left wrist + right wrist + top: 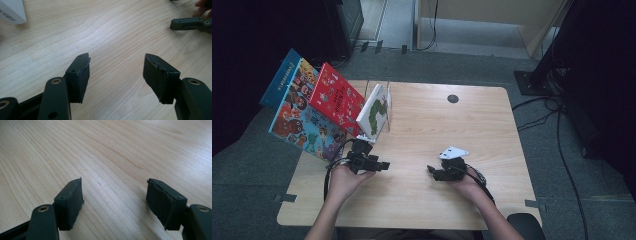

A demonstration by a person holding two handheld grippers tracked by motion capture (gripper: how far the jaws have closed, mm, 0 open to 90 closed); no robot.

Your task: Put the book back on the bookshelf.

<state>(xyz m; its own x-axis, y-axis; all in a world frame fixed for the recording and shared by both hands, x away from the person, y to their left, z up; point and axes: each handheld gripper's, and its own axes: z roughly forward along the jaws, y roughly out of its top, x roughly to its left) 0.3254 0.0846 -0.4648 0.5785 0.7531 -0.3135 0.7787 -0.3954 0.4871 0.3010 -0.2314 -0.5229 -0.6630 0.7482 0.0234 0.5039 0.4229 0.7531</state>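
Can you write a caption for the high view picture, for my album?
Two hand-held grippers, left and right, rest open on a wooden table beside leaning picture books.

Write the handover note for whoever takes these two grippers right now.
Left gripper: open, holding nothing, low over the table, just in front of the books.
Right gripper: open, holding nothing, at mid-table near the front.
Books: white book leans in the wire rack; red book, the large colourful book and blue book lean to its left.
Done: nothing in hand.
Left: likely the white book, nearest the left gripper.
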